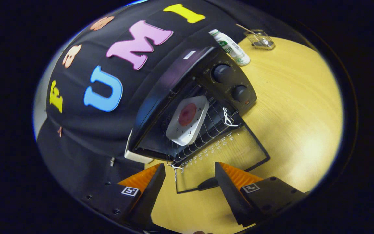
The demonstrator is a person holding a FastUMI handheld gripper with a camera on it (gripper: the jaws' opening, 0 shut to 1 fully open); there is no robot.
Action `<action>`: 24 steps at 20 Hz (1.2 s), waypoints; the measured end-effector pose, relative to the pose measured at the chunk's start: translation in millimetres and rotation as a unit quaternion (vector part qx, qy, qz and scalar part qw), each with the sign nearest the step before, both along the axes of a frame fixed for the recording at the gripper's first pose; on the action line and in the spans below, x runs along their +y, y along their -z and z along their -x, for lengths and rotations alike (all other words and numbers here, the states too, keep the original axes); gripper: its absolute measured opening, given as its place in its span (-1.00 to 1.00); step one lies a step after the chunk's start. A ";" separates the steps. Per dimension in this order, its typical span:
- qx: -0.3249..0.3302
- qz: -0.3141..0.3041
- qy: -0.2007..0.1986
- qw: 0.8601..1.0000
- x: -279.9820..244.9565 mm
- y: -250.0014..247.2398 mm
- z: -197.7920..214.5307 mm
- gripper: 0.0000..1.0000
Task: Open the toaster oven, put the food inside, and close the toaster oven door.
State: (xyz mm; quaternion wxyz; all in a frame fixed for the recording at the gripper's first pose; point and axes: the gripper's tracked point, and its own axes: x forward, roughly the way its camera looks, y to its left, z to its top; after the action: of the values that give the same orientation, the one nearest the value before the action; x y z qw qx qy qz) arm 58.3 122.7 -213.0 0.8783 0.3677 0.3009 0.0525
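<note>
The oven (187, 97) stood on the table (291, 107) against the booth's wall, seen tilted in the gripper view. Its door (226, 156) lay swung fully down, flat over the table, glass showing the wood through it. The door handle (208, 184) sat at the near edge, between the two fingers and just ahead of them.

The food (187, 114), a round reddish piece on a white square plate (187, 122), rested inside the oven on the wire rack (211, 128). A white string (228, 118) hung tied at the rack's right side, and another (175, 170) at the door's near left corner.

The gripper (190, 178) hovered in front of the open door, jaws spread wide and holding nothing; the left finger (153, 188) stood beside the door's corner, the right finger (229, 191) over the door's near edge, whether touching could not be told.

Two knobs (222, 73) sat on the oven's right panel. Beyond the oven lay a white bottle (230, 48) on its side, and farther off a small wire basket (262, 39).
</note>
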 end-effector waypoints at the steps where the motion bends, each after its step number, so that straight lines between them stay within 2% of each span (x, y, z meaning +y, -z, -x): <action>1: -0.010 0.040 -0.015 0.999 -0.1 -1.9 7.9 0.97; 4: -0.026 0.156 -0.063 0.985 -3.1 1.7 24.5 0.97; 7: -0.027 0.238 -0.099 0.966 2.4 12.0 35.7 0.98; 10: -0.011 0.274 -0.110 0.955 5.2 32.5 42.0 0.98; 14: 0.045 0.307 -0.113 0.944 -1.8 73.4 51.5 0.98; 20: 0.071 0.344 -0.128 0.927 -4.1 106.3 50.4 0.98; 24: 0.084 0.350 -0.134 0.923 1.1 122.3 42.9 0.98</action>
State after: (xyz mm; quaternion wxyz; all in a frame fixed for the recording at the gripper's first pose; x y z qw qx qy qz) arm 15.5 123.8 -335.4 0.9074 -0.0036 0.4192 0.0298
